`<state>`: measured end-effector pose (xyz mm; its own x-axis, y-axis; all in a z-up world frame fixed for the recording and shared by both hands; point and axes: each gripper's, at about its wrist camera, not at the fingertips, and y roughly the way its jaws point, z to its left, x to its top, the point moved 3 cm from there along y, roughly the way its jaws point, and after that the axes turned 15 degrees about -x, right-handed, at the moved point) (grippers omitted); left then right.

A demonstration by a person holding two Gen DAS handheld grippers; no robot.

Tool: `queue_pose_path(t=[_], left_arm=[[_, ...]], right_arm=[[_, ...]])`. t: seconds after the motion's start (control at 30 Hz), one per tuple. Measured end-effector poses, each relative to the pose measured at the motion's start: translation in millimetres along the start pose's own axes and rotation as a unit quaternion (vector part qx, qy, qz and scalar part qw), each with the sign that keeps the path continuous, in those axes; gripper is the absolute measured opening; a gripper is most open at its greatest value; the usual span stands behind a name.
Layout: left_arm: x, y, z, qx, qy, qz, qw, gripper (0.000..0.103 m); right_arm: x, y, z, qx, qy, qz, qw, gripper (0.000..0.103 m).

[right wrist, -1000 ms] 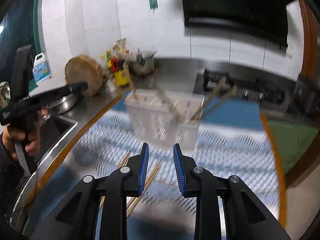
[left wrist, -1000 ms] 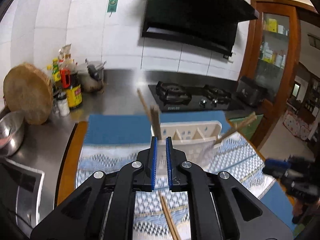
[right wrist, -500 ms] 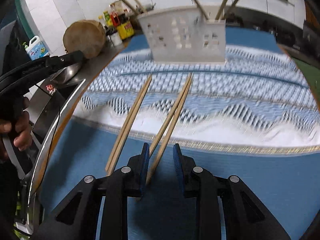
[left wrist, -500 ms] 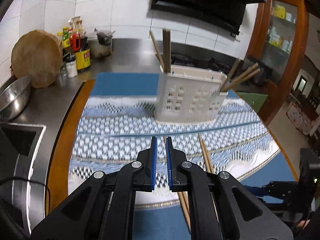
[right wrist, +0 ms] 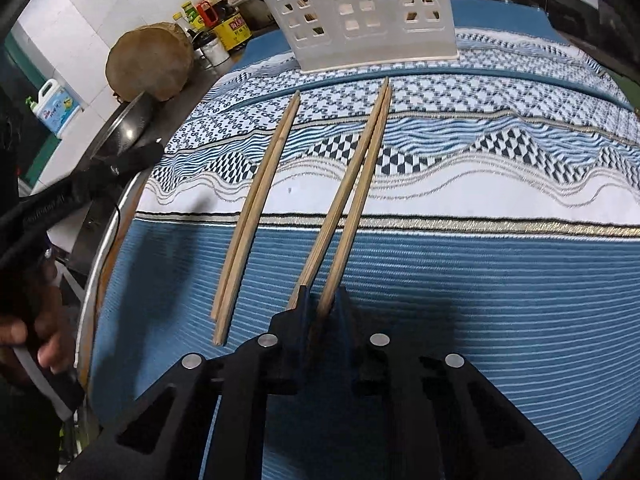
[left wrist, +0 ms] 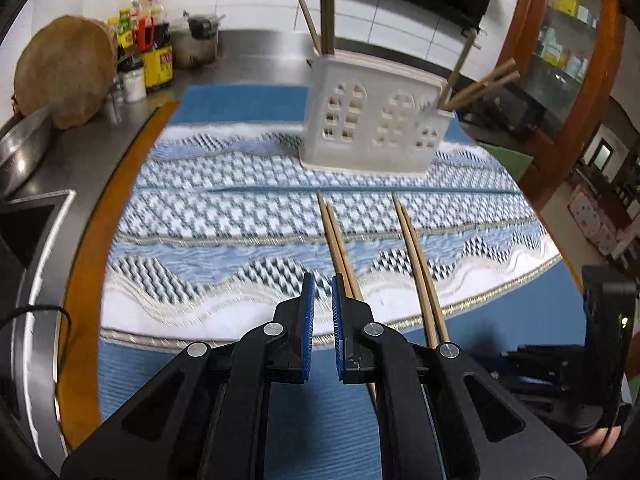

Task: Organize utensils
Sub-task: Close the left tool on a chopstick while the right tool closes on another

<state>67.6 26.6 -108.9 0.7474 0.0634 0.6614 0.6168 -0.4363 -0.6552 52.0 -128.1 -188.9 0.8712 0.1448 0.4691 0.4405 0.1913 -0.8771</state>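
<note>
Two pairs of wooden chopsticks lie on the patterned mat (right wrist: 500,184), pointing at the white utensil holder (right wrist: 360,20), which has several chopsticks standing in it. My right gripper (right wrist: 323,293) is low over the mat. Its jaws are closing on the near ends of the right pair (right wrist: 360,168), which sit between the pads. The left pair (right wrist: 264,184) lies free beside it. In the left wrist view my left gripper (left wrist: 320,280) hangs shut and empty just left of the left pair (left wrist: 336,232). Behind are the right pair (left wrist: 416,256) and the holder (left wrist: 372,128).
A round wooden block (left wrist: 64,72), sauce bottles (left wrist: 152,60) and a pot (left wrist: 200,40) stand at the back left. A steel bowl (left wrist: 20,148) and a sink (left wrist: 24,232) lie left of the mat. A hand (right wrist: 40,344) holds the left gripper's handle.
Both grippers have come down toward the mat and tilted downward. The right gripper's jaws have narrowed around the near ends of the right pair of chopsticks.
</note>
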Motion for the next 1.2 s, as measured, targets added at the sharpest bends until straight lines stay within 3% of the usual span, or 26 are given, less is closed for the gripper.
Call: queue_pose_path(t=[0.27,0.63,0.8,1.2], left_arm=[[-26,27,-10,-0.018,-0.009,0.046,0.9988,0.009],[-40,49,-9,-0.020,-0.029,0.074,0.9966,0.009],[-40,52,-10,-0.016,-0.035,0.072,0.9966,0.010],[-44,50,-6,-0.009,-0.107,0.050,0.9930,0.009]], right_arm=[[0,-3,-3,-0.033,-0.016,-0.011,0.999,0.008],[-4,-9,-30,-0.066,-0.016,-0.023,0.997,0.007],[-5,-10,-30,-0.066,-0.015,-0.021,0.997,0.008],[-7,-10,-28,-0.068,-0.016,-0.021,0.997,0.009]])
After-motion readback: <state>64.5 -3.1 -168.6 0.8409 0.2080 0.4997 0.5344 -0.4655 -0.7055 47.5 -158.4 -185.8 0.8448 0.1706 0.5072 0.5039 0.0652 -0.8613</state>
